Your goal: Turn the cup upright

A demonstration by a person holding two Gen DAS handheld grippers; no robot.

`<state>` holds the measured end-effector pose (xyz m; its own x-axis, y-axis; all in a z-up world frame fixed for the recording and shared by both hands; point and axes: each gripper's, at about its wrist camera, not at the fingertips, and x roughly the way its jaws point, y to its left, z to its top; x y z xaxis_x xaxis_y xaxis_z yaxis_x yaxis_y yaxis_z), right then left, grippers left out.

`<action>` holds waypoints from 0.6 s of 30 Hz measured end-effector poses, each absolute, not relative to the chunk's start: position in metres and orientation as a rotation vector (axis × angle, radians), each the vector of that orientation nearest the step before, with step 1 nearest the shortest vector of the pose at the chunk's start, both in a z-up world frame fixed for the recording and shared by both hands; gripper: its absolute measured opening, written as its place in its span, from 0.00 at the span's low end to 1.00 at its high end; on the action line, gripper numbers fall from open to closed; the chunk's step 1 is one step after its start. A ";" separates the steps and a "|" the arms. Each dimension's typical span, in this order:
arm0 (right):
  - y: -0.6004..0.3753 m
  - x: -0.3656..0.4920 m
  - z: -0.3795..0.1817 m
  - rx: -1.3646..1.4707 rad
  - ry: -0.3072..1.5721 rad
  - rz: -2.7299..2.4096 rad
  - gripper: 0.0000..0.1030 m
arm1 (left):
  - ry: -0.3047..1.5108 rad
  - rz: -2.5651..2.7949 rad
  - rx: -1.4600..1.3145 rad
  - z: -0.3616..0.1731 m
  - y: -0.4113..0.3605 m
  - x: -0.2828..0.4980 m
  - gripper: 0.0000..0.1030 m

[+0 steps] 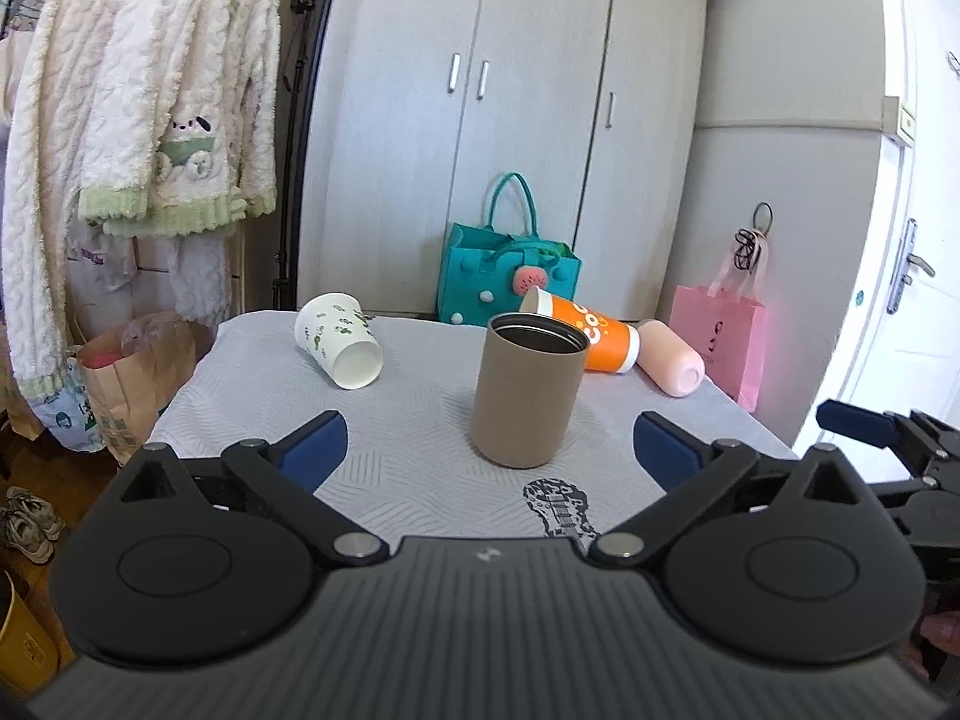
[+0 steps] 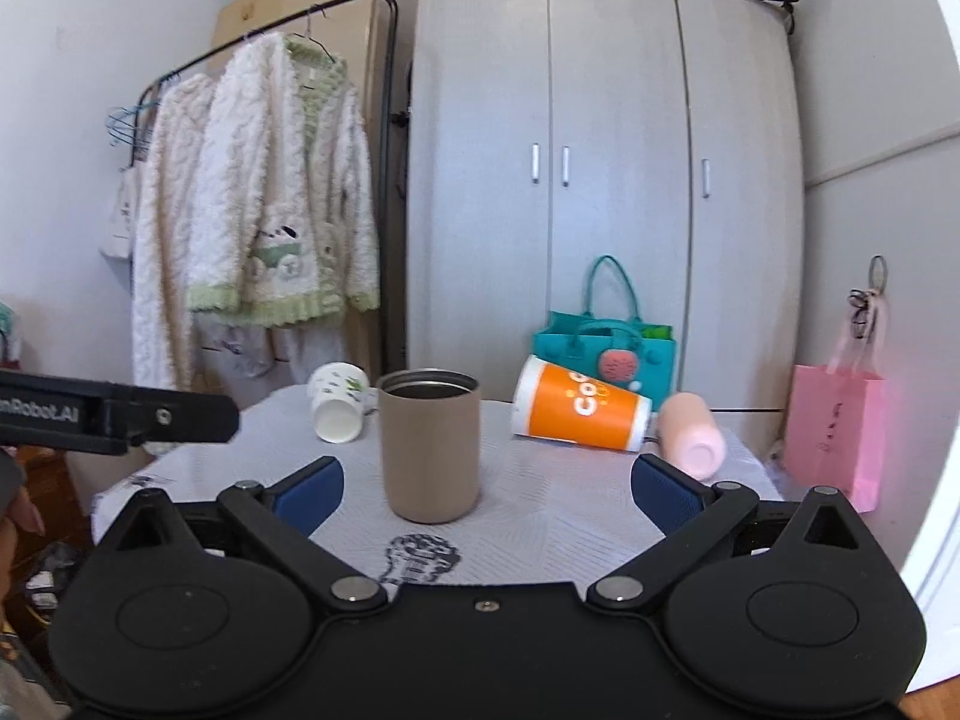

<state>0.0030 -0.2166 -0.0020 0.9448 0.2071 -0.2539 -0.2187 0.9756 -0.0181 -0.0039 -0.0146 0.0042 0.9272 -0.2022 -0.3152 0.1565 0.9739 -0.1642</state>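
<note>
Cups, left to right on counter [image 1: 252, 414]: white cup [image 1: 339, 341] on its side w/ mouth toward camera; tan cup [image 1: 528, 389] upright, centre; orange cup [image 1: 585, 336] and pink cup [image 1: 671, 360] on sides, touching. Left gripper [image 1: 489, 444] fingers wide, holding nothing; right gripper [image 2: 487, 489] same.

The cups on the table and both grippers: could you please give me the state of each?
Tan cup: upright, mouth up.
White cup: on its side.
Orange cup: on its side.
Pink cup: on its side.
Left gripper: open, empty.
Right gripper: open, empty.
</note>
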 end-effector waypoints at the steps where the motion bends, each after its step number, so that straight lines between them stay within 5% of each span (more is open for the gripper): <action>1: -0.216 0.003 -0.003 -0.048 0.256 0.212 1.00 | 0.332 -0.181 -0.144 0.003 -0.014 -0.003 1.00; 18: -0.217 0.017 -0.020 -0.016 0.296 0.142 1.00 | 0.287 -0.161 -0.139 -0.018 -0.015 0.007 1.00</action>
<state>0.0166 -0.2175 -0.0200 0.9466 0.1369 -0.2918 -0.1415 0.9899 0.0055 0.0071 -0.0153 -0.0181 0.9464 -0.1771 -0.2702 0.1375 0.9777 -0.1589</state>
